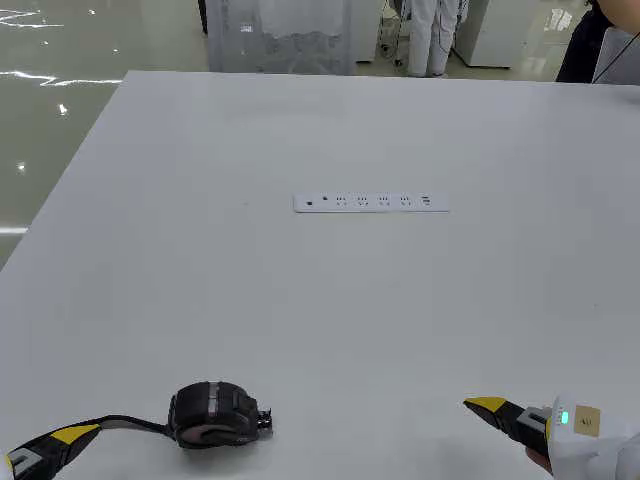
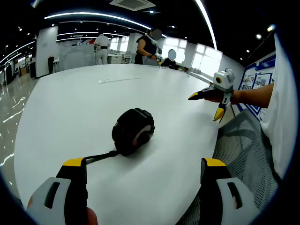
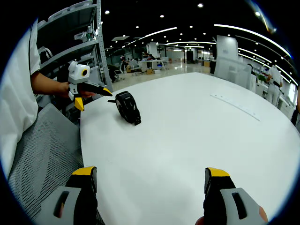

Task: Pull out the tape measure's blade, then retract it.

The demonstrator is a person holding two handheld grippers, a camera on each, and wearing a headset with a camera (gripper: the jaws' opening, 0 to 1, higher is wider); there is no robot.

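A black tape measure (image 1: 211, 415) lies on the white table (image 1: 330, 300) near its front edge, its blade drawn in and a black wrist strap (image 1: 130, 424) trailing to the left. My left gripper (image 1: 45, 447) is just left of it, open, one jaw tip by the strap's end. In the left gripper view the tape measure (image 2: 133, 131) sits ahead of the wide-apart jaws, with nothing between them. My right gripper (image 1: 500, 412) hovers open at the front right, well clear of the tape measure (image 3: 127, 107).
A white power strip (image 1: 371, 202) lies flat in the middle of the table. Beyond the table's far edge there is shiny floor, and people stand in the background. The person's grey mesh chair (image 3: 42, 154) is beside the near table edge.
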